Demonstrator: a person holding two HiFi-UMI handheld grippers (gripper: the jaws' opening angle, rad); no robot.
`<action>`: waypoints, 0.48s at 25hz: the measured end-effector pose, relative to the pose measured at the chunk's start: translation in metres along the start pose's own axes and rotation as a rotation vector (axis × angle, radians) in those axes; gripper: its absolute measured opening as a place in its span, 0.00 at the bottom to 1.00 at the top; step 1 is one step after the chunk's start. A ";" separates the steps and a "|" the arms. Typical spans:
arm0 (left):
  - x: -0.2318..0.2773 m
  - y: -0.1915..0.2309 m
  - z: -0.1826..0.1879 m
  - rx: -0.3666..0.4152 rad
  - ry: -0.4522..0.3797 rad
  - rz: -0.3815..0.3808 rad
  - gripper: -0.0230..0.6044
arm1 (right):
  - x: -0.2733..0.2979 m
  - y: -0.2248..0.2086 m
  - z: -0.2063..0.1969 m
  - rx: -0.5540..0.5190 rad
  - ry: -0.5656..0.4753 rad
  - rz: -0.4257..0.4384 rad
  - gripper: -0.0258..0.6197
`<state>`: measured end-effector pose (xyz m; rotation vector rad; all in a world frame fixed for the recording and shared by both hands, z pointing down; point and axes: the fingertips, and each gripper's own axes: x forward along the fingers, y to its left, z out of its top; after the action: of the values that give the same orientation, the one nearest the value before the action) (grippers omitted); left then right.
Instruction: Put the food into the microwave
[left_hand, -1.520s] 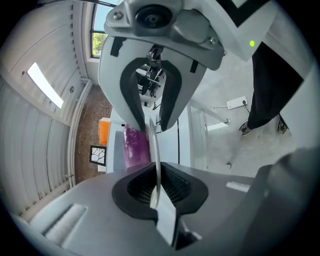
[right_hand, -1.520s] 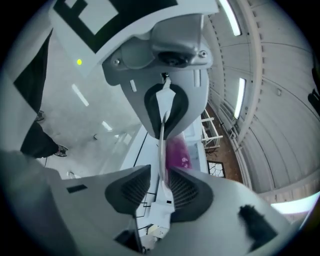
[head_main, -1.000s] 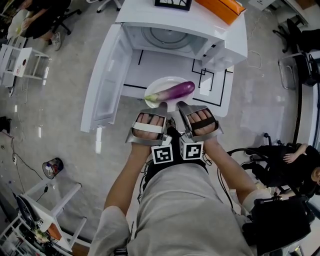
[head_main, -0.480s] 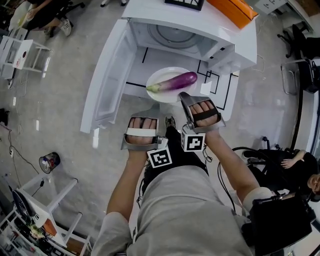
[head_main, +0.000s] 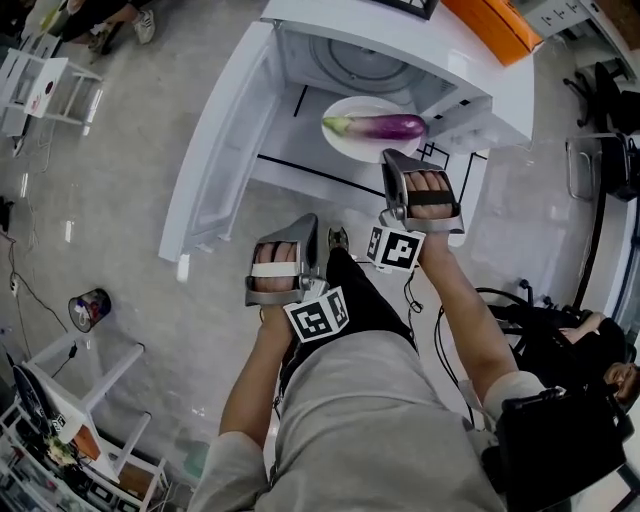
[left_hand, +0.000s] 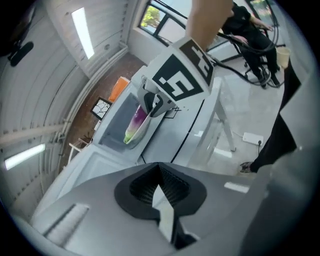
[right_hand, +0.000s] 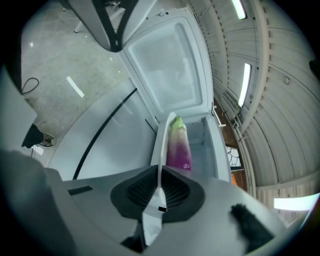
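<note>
The plate bearing the eggplant is gripped at its rim by the fingers of the right gripper, arm outstretched, at the open mouth of the microwave, while the left gripper, rolled on its side well short of the microwave, is seen with fingers pressed together on nothing.

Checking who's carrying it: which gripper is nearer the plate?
Right. The right gripper clamps the plate by its rim; the left gripper sits apart, well short of it.

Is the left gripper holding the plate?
No, the left gripper is away from the plate; only the right gripper grips its rim.
</note>
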<state>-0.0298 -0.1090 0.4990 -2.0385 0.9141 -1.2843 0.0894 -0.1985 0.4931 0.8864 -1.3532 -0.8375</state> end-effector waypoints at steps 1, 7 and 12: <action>0.000 -0.003 -0.001 -0.048 -0.002 -0.017 0.05 | 0.005 -0.002 0.000 0.005 0.005 0.001 0.08; 0.005 -0.017 0.000 -0.284 -0.011 -0.104 0.05 | 0.031 -0.006 -0.001 0.035 0.029 0.023 0.08; 0.007 -0.027 -0.003 -0.452 -0.006 -0.158 0.05 | 0.050 -0.005 -0.003 0.043 0.040 0.039 0.08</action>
<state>-0.0234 -0.0986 0.5243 -2.5021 1.1410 -1.2327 0.0946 -0.2456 0.5101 0.9028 -1.3536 -0.7599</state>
